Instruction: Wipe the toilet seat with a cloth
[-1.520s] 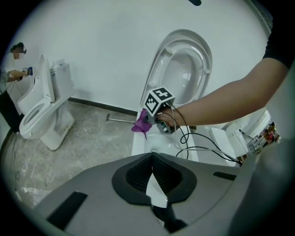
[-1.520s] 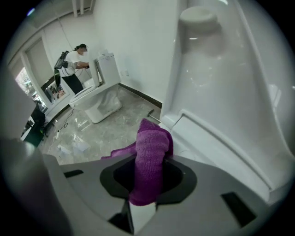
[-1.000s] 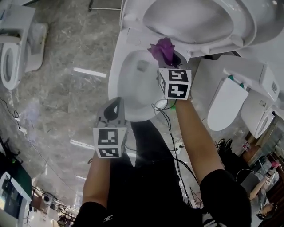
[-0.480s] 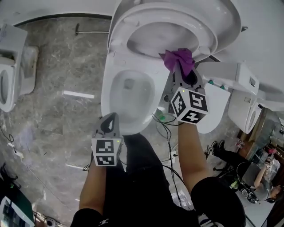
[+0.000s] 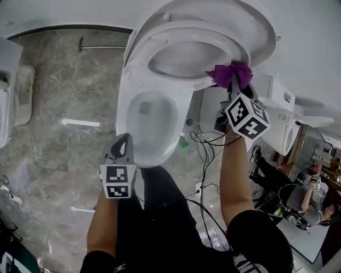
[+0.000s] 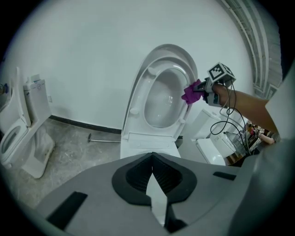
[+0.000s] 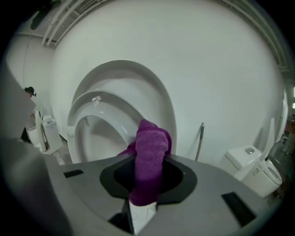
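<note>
Our right tongs (image 5: 233,81) (image 7: 146,177) are clamped on the purple cloth (image 5: 230,73) (image 7: 150,150). It stands up between the pads as a bunched roll, with its end sticking out past the tips. The cloth sits at the right-hand rim of the seat (image 5: 186,31) (image 7: 115,108), which is tipped up against the raised lid (image 5: 224,10). From our left tongs' view the cloth (image 6: 190,92) lies right on that rim, but we cannot tell whether it presses on it.

Our left tongs (image 5: 123,143) (image 6: 152,159) are closed with nothing between them. We hold them low, in front of the bowl (image 5: 127,101) and well apart from the cloth, pointing towards the toilet.

The bowl is open and white, with grey marbled floor (image 5: 69,96) to its left and a white wall (image 6: 92,55) behind the lid. Black cables (image 5: 205,154) trail from our right arm down past the bowl's right side. Another toilet (image 5: 8,80) stands at the left edge of the head view, and more white toilets (image 5: 285,125) stand to the right, beyond our right tongs.
</note>
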Tool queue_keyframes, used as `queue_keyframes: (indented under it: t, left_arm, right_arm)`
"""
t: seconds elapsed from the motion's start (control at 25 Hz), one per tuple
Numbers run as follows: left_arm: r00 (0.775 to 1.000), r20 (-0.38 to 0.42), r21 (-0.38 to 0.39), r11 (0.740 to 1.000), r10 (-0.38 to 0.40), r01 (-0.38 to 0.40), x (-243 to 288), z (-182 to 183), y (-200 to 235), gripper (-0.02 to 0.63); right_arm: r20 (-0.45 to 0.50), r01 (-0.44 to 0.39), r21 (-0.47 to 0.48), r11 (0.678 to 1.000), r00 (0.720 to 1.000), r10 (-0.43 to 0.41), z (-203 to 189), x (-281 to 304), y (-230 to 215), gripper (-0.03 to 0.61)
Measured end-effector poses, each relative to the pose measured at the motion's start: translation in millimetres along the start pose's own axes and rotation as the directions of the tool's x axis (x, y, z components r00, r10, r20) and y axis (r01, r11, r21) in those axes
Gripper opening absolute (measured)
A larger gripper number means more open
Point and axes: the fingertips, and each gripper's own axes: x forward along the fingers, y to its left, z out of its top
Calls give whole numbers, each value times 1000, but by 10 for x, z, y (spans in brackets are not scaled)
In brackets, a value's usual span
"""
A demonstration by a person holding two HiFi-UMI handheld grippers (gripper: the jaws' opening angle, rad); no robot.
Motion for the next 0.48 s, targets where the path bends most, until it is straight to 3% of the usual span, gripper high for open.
queue_keyframes:
  t: [0.36, 0.48]
  left_arm:
    - [1000, -22, 10, 1000, -11, 12, -52, -79, 163, 5]
    - [1000, -28, 15, 1000, -12, 12, -80, -116, 229, 5]
  right_arm:
    - [50, 110, -24, 994, 993, -109, 268, 88, 120, 95]
    - [71, 143, -77, 987, 988, -138, 320, 55, 160, 95]
